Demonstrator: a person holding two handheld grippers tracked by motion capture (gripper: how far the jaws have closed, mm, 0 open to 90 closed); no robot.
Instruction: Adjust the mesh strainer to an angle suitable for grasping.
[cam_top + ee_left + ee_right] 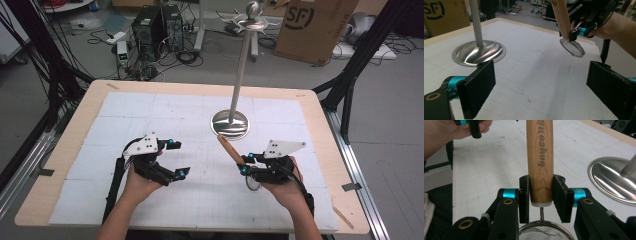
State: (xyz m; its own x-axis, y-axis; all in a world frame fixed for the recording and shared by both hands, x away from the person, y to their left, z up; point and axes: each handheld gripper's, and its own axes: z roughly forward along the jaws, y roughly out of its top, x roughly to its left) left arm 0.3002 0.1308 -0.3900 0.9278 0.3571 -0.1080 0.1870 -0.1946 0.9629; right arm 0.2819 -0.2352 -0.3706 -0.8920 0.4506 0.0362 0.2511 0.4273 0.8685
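Observation:
A small strainer with a wooden handle (229, 149) and a round mesh bowl (252, 183) is held above the white mat. My right gripper (244, 164) is shut on the handle's lower end; in the right gripper view both pads clamp the handle (540, 157) just above the mesh (544, 233). My left gripper (178, 160) hovers open at the mat's left, with nothing between its jaws (541, 87). The left gripper view shows the handle (562, 20) and mesh (572, 48) ahead. A steel stand with a round base (230, 124) and hooked top (254, 21) stands behind the strainer.
A white gridded mat (150, 115) covers the wooden table (65, 145). Beyond the table are a cardboard box (312, 27), computer towers (157, 25) and floor cables. Black frame legs (350, 85) stand at the right.

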